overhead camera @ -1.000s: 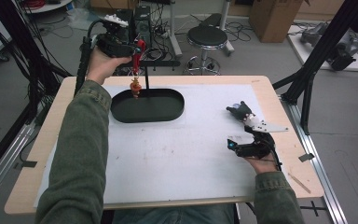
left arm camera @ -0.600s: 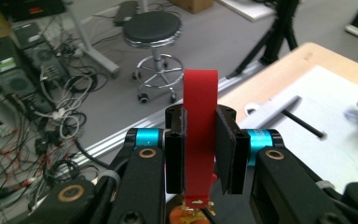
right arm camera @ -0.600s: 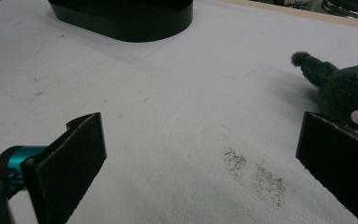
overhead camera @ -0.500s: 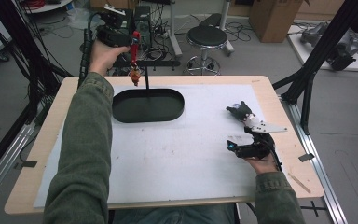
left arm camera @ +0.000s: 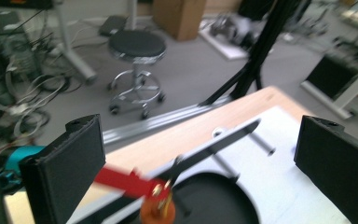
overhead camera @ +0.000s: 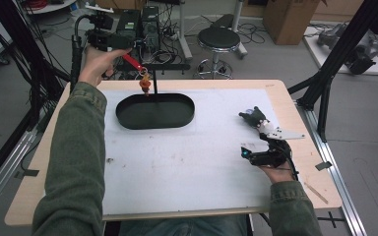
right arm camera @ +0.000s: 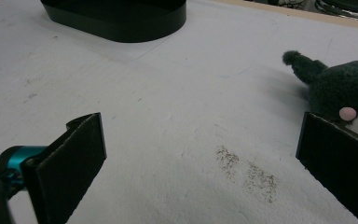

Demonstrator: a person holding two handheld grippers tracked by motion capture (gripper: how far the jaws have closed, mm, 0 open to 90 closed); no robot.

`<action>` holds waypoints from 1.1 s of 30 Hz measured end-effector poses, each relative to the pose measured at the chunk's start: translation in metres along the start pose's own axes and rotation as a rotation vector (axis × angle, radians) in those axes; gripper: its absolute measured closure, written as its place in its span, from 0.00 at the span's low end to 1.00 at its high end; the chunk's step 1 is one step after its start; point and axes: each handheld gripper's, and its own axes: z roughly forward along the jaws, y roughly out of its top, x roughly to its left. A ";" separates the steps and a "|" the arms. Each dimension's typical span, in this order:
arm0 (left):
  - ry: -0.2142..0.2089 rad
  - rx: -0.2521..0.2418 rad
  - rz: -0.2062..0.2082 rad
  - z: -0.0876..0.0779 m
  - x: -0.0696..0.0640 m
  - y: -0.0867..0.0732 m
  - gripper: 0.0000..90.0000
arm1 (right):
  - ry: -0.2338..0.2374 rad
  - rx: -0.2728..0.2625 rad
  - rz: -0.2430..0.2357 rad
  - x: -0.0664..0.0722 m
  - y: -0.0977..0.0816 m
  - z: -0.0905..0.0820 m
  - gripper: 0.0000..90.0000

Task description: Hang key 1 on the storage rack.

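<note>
We work at the broad wooden desk (overhead camera: 295, 98) with its white mat; most of it lies behind our left claw (left arm camera: 200, 163) and ahead of our right claw (overhead camera: 250, 132). Next in size is the shallow black oval metal tray (overhead camera: 155, 112), just below and in front of the left claw, and well ahead and to the left of the right claw. A thin black upright post (overhead camera: 154, 82) rises at the tray's far rim. A small orange charm on a red strap (overhead camera: 144, 84) hangs from that post, between the left claw's jaws and low in the left gripper view (left arm camera: 156, 207). A small dark plush toy with pink spots (right arm camera: 340, 91) lies just beside the right claw's right jaw.

We judge the step to be the hanging of the charm on the post: its strap runs toward the left jaw, yet the jaws stand wide apart, clamping nothing. The next move calls for drawing the left claw back without snagging the strap.

The left arm is stretched far forward past the desk's far edge, hand raised. The right hand rests low on the mat, its claw spread wide and empty.
</note>
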 end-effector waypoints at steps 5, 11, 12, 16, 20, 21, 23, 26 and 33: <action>0.045 0.024 -0.013 -0.012 0.007 -0.017 0.13 | -0.007 -0.005 -0.004 0.001 0.001 -0.001 0.01; 0.075 0.008 -0.034 -0.028 0.014 -0.031 0.13 | -0.009 0.001 0.005 0.000 0.001 -0.001 0.01; 0.083 0.004 -0.035 -0.031 0.015 -0.033 0.13 | -0.007 0.002 0.008 0.000 0.000 -0.001 0.01; 0.090 0.000 -0.029 -0.041 0.014 -0.039 0.13 | -0.007 -0.005 0.015 0.000 0.001 -0.002 0.01; 0.085 -0.006 -0.016 -0.048 0.009 -0.044 0.13 | -0.005 -0.003 0.016 0.000 0.001 -0.002 0.01; 0.074 -0.008 -0.012 -0.051 0.007 -0.046 0.13 | -0.005 -0.001 0.018 0.000 0.001 -0.003 0.01; 0.073 -0.004 0.004 -0.054 0.004 -0.049 0.13 | -0.005 -0.002 0.021 0.000 0.001 -0.003 0.01; 0.067 -0.014 0.021 -0.060 -0.001 -0.056 0.12 | -0.004 -0.004 0.018 0.000 0.001 -0.003 0.01; 0.070 -0.006 0.009 -0.071 0.001 -0.074 0.12 | -0.003 -0.005 0.017 0.000 0.001 -0.003 0.01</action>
